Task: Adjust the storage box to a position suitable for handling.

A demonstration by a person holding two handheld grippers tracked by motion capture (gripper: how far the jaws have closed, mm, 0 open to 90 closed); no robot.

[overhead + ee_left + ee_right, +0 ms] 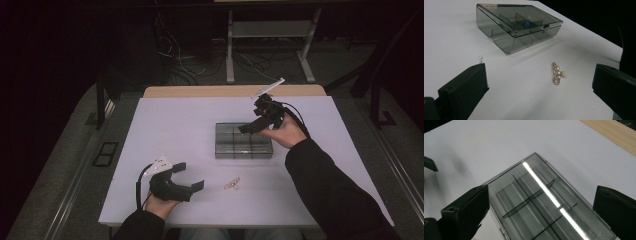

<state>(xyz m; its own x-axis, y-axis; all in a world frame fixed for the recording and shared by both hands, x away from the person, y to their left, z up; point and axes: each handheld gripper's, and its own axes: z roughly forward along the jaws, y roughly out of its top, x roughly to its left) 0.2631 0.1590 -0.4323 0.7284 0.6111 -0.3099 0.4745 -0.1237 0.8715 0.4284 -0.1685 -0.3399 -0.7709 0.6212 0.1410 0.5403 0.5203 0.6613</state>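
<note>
Left gripper jaws wide, aimed at small gold pearl-set brooch on white table, near smoky clear plastic divided box. Right gripper wide above closed box. Brooch light, thin, fragile: pinch across pearl cluster.

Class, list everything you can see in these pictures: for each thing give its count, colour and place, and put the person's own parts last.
Box: one, smoky grey, clear, lid shut, middle of the table.
Brooch: one, gold with pale beads, on the table nearer the person than the box.
Table: one, white top, wooden strip at the far edge.
Left gripper: one, black, open, low near the brooch.
Right gripper: one, black, open, over the box.
Sleeves: two, dark, bottom of the high view.
</note>
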